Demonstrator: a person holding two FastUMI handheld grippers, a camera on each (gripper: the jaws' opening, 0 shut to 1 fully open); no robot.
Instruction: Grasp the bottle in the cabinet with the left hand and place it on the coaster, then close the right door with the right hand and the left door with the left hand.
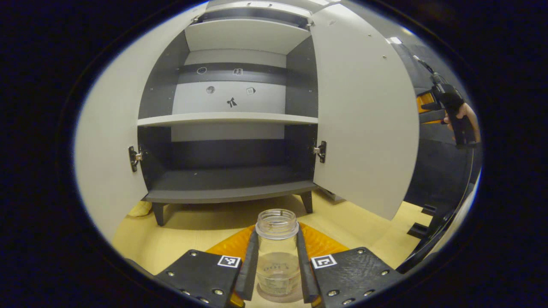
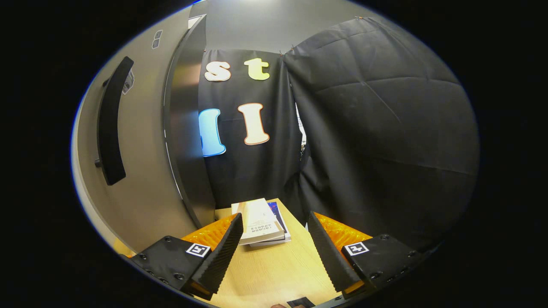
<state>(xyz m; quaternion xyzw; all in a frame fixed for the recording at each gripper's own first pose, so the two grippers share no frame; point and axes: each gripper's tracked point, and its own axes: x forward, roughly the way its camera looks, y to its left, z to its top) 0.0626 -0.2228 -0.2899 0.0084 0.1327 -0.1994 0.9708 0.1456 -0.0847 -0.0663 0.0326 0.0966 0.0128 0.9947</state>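
One clear, empty bottle (image 1: 277, 256) is gripped between the fingers of the left tongs (image 1: 277, 273), upright on the desk (image 1: 192, 231) in front of the cabinet (image 1: 231, 128). The cabinet's two doors are seen open and its shelves bare. The right tongs (image 2: 274, 252) are held wide apart, grasping nothing, beside the right door (image 2: 137, 171), with two stacked books (image 2: 259, 222) ahead of them.

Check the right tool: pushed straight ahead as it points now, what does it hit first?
Probably the stack of books lying on the wooden tabletop, dead ahead between the open fingers of the right tool. Beyond it hangs the black cloth wall. The cabinet door stands off to the side. Depth is uncertain.
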